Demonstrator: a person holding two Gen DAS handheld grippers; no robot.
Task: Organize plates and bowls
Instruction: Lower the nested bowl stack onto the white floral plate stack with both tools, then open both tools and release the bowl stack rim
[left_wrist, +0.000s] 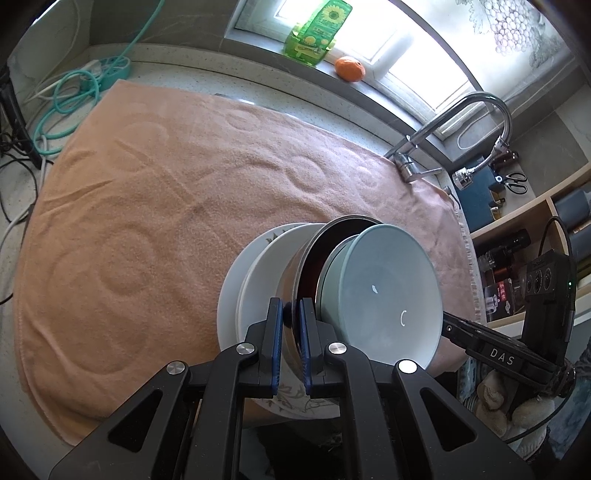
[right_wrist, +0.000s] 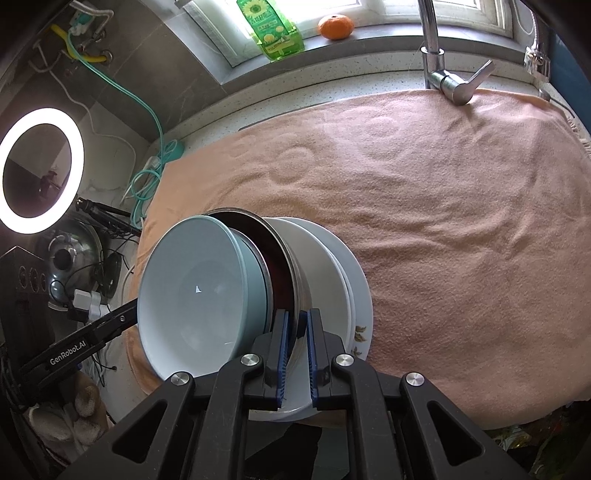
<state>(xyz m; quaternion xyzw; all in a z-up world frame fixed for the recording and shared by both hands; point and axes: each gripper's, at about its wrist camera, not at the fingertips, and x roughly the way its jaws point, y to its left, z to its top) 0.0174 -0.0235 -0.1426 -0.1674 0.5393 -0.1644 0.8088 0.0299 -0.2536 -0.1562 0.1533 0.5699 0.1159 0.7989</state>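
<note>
Both the left gripper (left_wrist: 291, 314) and right gripper (right_wrist: 294, 325) clench the steel bowl (left_wrist: 314, 251) rim, nested dishes over the towel (left_wrist: 147, 206); the bottom plate (left_wrist: 229, 295) is largely hidden, apparently floral.

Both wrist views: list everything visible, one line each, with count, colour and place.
pale blue bowl: 1, innermost of the nested stack
steel bowl: 1, silver, around the blue bowl, rim gripped from both sides
white plates: about 2, beneath; bottom one has a leaf print
towel: 1, peach, spread over the counter
tap: 1, chrome, behind the towel
green bottle: 1, windowsill
orange: 1, windowsill
teal cable: 1, coiled, counter corner
ring light: 1, white, lit, beside the counter
left gripper: black, blue pads, shut on the steel rim
right gripper: same, opposite rim
</note>
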